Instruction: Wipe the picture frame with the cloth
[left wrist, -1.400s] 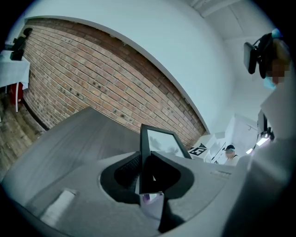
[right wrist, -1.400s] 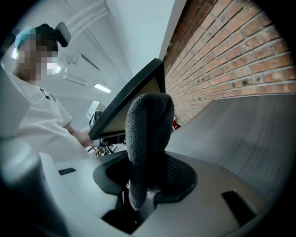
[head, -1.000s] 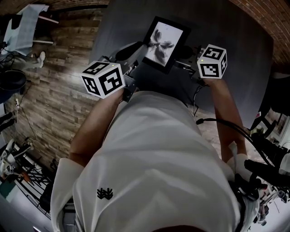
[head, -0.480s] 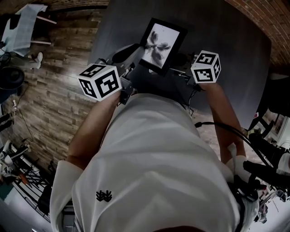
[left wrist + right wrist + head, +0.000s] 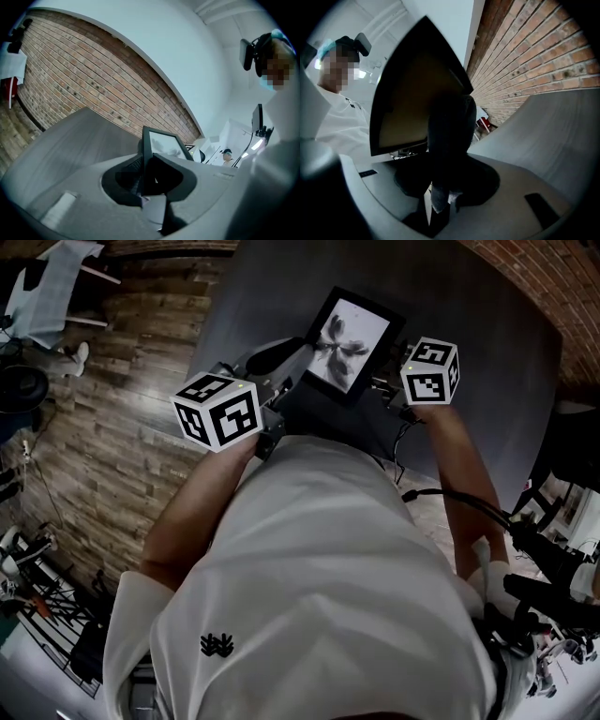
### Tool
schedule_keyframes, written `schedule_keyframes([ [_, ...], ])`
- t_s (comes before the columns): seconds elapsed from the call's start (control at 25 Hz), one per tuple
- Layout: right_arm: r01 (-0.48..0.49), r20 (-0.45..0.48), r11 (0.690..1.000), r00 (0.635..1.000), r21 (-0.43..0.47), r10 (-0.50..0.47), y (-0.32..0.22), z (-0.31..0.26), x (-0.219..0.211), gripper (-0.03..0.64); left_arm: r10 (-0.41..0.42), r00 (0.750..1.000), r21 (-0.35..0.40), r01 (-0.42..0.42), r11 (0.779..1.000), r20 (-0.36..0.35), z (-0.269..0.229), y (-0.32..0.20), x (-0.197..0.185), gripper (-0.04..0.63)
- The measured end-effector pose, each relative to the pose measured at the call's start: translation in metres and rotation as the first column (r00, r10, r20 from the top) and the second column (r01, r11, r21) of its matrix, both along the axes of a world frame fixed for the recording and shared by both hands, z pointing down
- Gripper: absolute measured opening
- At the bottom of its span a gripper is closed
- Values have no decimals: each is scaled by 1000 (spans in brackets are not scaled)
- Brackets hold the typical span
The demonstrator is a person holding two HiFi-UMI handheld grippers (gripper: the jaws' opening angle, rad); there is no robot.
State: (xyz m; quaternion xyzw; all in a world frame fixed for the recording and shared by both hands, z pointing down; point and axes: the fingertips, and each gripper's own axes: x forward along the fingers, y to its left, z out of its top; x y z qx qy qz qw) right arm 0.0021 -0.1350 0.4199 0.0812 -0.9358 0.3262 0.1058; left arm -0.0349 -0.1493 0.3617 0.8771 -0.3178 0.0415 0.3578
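A black picture frame [image 5: 353,340] with a grey flower print is held tilted above the dark table. My left gripper [image 5: 296,371] is shut on the frame's left edge; in the left gripper view the frame [image 5: 161,142] stands edge-on between the jaws [image 5: 149,174]. On the frame's right side, my right gripper [image 5: 388,382] is shut on a dark cloth. The right gripper view shows the cloth [image 5: 449,126] rising from the jaws [image 5: 438,194] and lying against the frame [image 5: 405,101], whose brownish face fills the upper left.
The dark grey table [image 5: 469,324] spreads out beyond the frame. Its left edge borders a wooden plank floor [image 5: 122,427]. A brick wall [image 5: 553,282] curves round at the back right. A chair with pale fabric [image 5: 52,292] stands far left. Cables and equipment [image 5: 539,568] sit at the right.
The frame and both grippers drifted left, then back to the right and slightly down in the head view. Both grips are unchanged.
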Motion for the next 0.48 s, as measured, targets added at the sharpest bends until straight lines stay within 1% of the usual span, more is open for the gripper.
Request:
schedule_keyframes([
  [0.16, 125, -34, 992, 992, -5, -125, 33, 10, -37, 146, -37, 999, 1, 37, 999, -11, 1, -7, -19, 74],
  [0.28, 186, -91, 983, 978, -7, -186, 59, 21, -63, 146, -84, 996, 9, 85, 996, -10, 2, -13, -52, 75],
  [0.36, 174, -137, 985, 975, -11, -174, 69, 31, -71, 146, -127, 992, 15, 127, 992, 6, 7, -21, -77, 74],
  [0.48, 82, -194, 996, 977, -23, -85, 66, 43, -58, 146, -195, 979, 16, 194, 981, 58, 26, -45, -107, 74],
])
